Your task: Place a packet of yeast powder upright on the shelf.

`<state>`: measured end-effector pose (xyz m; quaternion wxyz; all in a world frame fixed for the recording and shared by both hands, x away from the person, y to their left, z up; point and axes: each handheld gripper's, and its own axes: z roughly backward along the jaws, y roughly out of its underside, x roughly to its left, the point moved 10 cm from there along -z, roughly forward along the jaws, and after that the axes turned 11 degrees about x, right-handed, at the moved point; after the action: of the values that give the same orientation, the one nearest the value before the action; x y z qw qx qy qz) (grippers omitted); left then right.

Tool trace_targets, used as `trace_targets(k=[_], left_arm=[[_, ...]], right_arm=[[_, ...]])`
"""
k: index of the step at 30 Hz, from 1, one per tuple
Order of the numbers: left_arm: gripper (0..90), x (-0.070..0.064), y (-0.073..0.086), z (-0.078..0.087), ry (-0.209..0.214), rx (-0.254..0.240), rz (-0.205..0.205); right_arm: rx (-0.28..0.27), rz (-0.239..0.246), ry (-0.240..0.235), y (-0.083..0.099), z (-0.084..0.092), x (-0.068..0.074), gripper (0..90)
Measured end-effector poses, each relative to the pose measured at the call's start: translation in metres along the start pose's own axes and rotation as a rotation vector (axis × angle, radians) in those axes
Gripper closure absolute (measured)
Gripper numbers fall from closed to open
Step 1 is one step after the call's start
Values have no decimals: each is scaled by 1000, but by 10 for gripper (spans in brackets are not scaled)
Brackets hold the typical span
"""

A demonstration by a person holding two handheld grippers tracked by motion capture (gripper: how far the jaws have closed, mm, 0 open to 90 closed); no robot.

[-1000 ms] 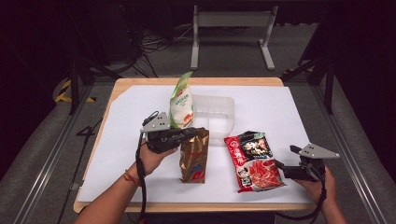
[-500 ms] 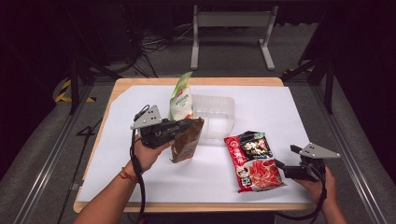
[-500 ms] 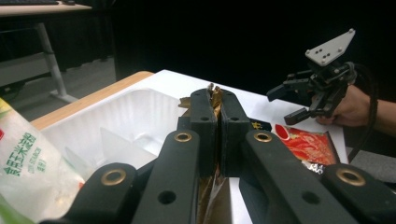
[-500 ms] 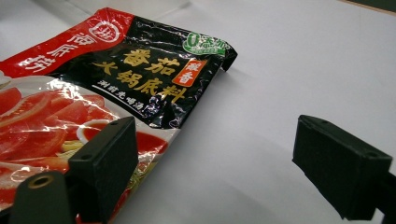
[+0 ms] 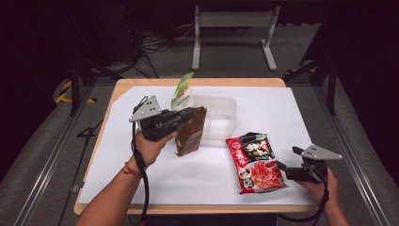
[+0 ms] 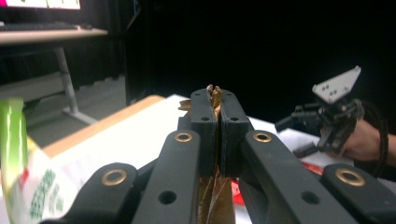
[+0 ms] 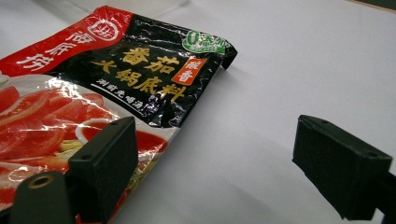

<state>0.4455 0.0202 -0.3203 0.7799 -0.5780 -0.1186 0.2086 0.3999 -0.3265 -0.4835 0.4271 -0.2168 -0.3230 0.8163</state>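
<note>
My left gripper (image 5: 184, 118) is shut on the top edge of a brown snack packet (image 5: 191, 134), which hangs tilted just above the white table cover, in front of a clear plastic tub (image 5: 220, 118). In the left gripper view the jaws (image 6: 215, 100) pinch the packet's gold edge (image 6: 215, 198). A green-and-white pouch (image 5: 182, 95) stands upright behind that gripper. A red-and-black hotpot packet (image 5: 256, 162) lies flat at the front right. My right gripper (image 5: 289, 159) stands open beside its right edge; in the right gripper view (image 7: 224, 163) the packet (image 7: 93, 93) lies by the left jaw.
White paper (image 5: 155, 188) covers the wooden table (image 5: 117, 89). Metal rails run along both sides of the table, and a desk frame (image 5: 233, 28) stands beyond the far edge. The green pouch (image 6: 18, 168) and the right gripper (image 6: 329, 116) appear in the left gripper view.
My left gripper has lifted the brown packet off the table and carried it up and back toward the tub. The right gripper and the red packet have stayed still.
</note>
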Motion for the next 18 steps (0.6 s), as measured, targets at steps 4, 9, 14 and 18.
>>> trace_targets(k=[4,9,14,18], left_arm=[[875,6,-12,-5,-26,-17,4],[876,17,-21,-13,-62,-20,20],[876,27,-25,-22,-87,-17,35],[876,36,-28,-30,-116,-9,38]], right_arm=[[-1,0,0,0,0,0,148],[-2,0,0,0,0,-1,148],[-2,2,2,0,-1,-1,148],[1,4,3,1,-1,0,148]])
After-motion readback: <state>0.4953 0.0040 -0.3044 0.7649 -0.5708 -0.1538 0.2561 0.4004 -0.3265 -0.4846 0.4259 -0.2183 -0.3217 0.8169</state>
